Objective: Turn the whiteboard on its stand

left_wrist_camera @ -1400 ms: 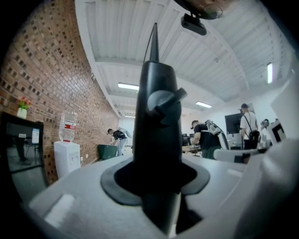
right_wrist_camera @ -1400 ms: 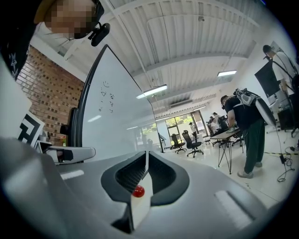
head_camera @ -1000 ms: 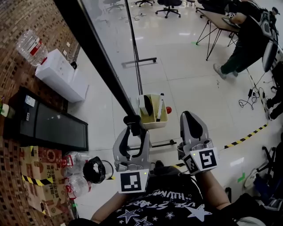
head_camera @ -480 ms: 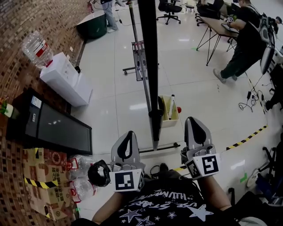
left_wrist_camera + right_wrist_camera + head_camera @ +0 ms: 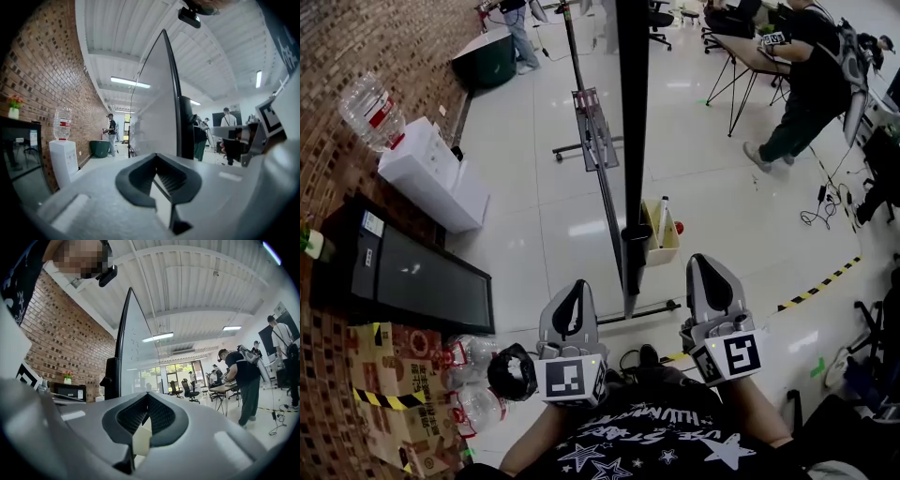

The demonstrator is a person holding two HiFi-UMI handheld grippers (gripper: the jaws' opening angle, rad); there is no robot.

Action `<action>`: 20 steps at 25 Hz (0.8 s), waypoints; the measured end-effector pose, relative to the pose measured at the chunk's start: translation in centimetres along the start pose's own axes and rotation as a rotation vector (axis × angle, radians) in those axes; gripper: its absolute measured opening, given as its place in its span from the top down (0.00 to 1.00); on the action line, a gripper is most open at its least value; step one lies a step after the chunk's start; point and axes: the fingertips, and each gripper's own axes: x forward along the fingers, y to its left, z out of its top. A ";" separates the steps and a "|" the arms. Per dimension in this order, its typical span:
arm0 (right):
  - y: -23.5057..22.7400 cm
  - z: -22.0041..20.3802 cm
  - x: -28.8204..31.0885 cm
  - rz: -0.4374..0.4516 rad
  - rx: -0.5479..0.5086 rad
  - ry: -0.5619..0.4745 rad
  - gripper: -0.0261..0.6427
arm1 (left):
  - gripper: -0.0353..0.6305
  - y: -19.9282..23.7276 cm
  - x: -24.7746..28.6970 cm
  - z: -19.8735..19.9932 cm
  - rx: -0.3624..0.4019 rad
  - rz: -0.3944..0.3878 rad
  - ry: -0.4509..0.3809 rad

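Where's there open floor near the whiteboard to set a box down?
Bare tile lies between the water dispenser and the whiteboard, and again right of the yellow bin up to the striped tape. Crowded: bottles and cardboard box by the brick wall, cables far right.

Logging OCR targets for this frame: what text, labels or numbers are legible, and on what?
"THE STAR": likely reading of the white print on the person's shirt, which is upside down to the camera. The line above it is unreadable.
Red label on the water bottle: too blurred to read.
Red print on the cardboard box: too blurred to read.
Sticker on the black cabinet: too small to read.
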 end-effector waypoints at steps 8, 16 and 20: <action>0.1 0.0 -0.3 -0.017 0.010 0.013 0.95 | 0.94 -0.7 0.3 -0.1 -0.003 -0.035 0.005; 0.5 -0.2 0.2 0.013 -0.015 0.036 0.95 | 0.94 -0.7 0.4 0.0 -0.006 -0.030 0.002; 0.7 -0.2 0.3 0.023 -0.025 0.037 0.95 | 0.94 -0.6 0.5 -0.1 -0.006 -0.027 0.002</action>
